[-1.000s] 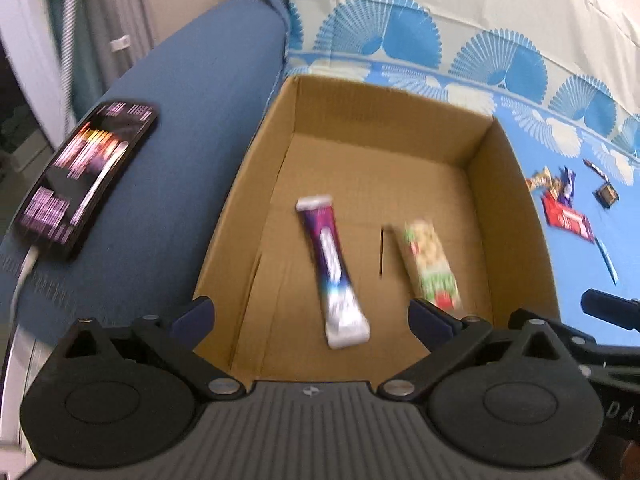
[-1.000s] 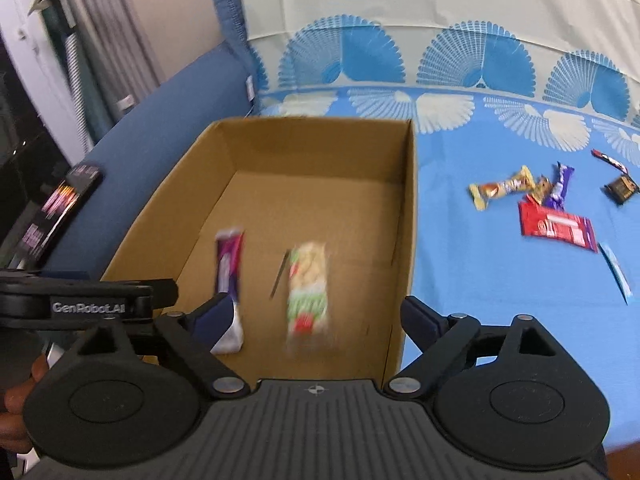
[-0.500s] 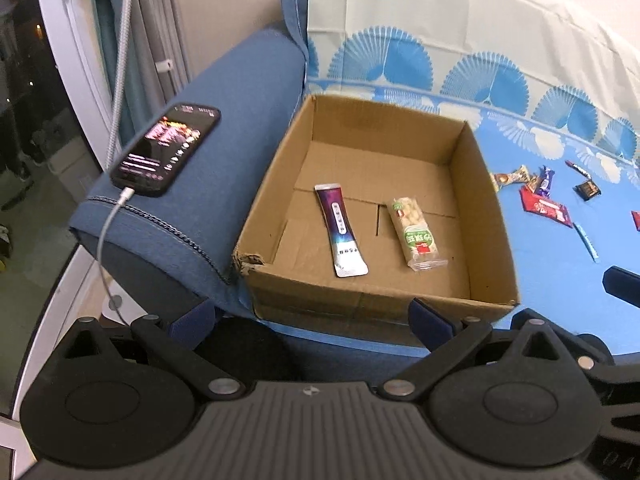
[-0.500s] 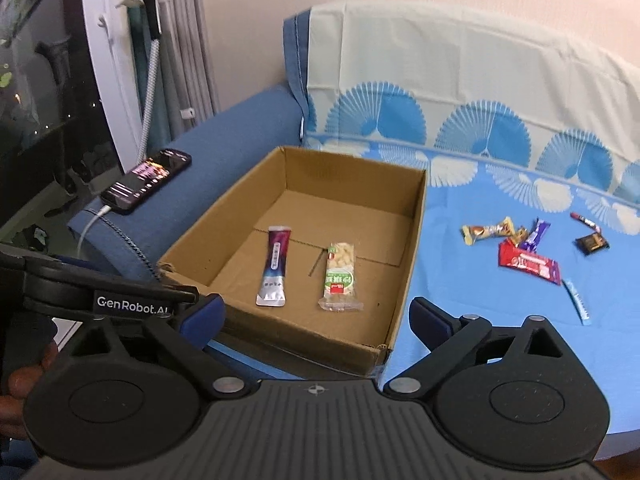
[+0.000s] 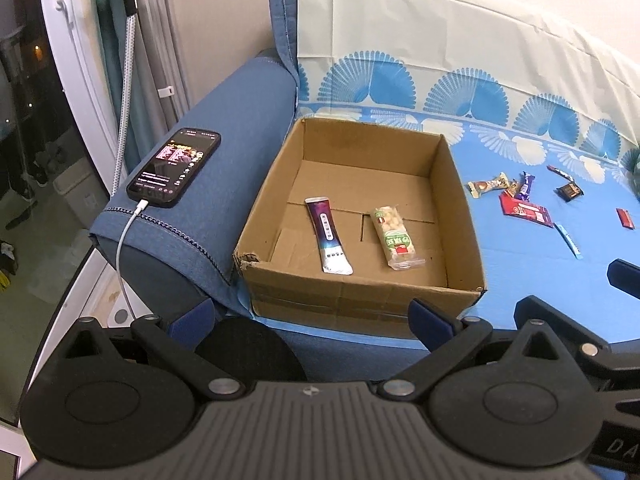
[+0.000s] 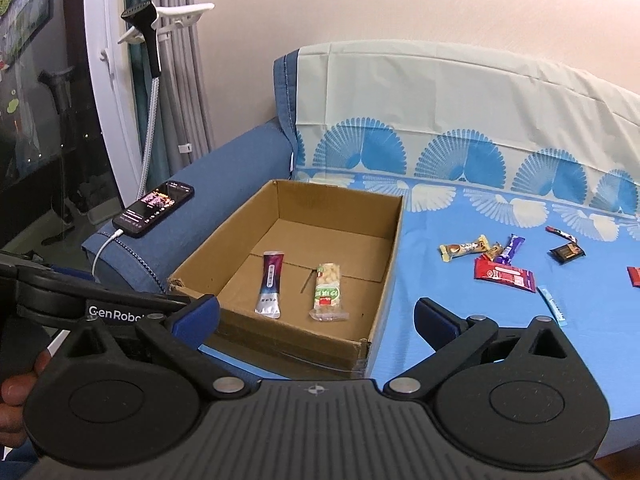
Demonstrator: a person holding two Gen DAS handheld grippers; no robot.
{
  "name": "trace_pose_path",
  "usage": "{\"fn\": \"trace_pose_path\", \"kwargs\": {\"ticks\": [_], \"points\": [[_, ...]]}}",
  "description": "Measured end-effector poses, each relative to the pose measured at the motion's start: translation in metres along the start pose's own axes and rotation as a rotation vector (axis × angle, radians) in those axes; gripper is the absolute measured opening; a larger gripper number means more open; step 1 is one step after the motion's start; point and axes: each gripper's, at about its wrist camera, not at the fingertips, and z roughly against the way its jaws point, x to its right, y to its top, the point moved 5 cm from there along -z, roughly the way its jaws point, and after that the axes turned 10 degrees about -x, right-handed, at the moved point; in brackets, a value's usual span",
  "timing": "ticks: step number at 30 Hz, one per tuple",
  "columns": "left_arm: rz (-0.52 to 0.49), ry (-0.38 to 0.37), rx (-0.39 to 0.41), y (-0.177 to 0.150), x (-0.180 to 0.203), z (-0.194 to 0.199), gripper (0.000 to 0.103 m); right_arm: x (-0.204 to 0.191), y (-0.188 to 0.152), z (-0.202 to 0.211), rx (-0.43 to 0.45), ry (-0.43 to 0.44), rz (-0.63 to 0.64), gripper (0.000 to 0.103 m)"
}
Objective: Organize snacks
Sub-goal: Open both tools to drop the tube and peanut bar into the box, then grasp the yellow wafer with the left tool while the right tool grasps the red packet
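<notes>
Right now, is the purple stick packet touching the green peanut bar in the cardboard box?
Apart. The left wrist view shows bare cardboard floor between the purple stick packet and the green peanut bar along their whole length.

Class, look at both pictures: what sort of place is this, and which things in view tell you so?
Most likely a home living room. A blue sofa with a patterned cover fills the view, a phone charges on its armrest, and curtains hang by a window.
</notes>
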Motion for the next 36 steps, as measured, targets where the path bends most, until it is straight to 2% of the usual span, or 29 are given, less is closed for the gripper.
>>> {"fn": "trace_pose_path", "kwargs": {"ticks": [12,25,29,36], "points": [[-0.008,0.005,-0.003,-0.003,0.001,0.002,0.103,0.0,-0.002,0.005,0.008,-0.002,-0.001,0.102],[-0.055,0.016,-0.065,0.001,0.011,-0.019,0.103,0.01,-0.001,-0.013,-0.03,0.01,-0.036,0.102],[-0.084,0.026,-0.088,0.008,0.023,-0.029,0.103,0.024,-0.002,-0.019,-0.03,0.005,-0.08,0.102],[-0.132,0.021,-0.115,0.036,0.062,-0.047,0.103,0.08,-0.009,-0.033,-0.045,-0.038,-0.22,0.102]]}}
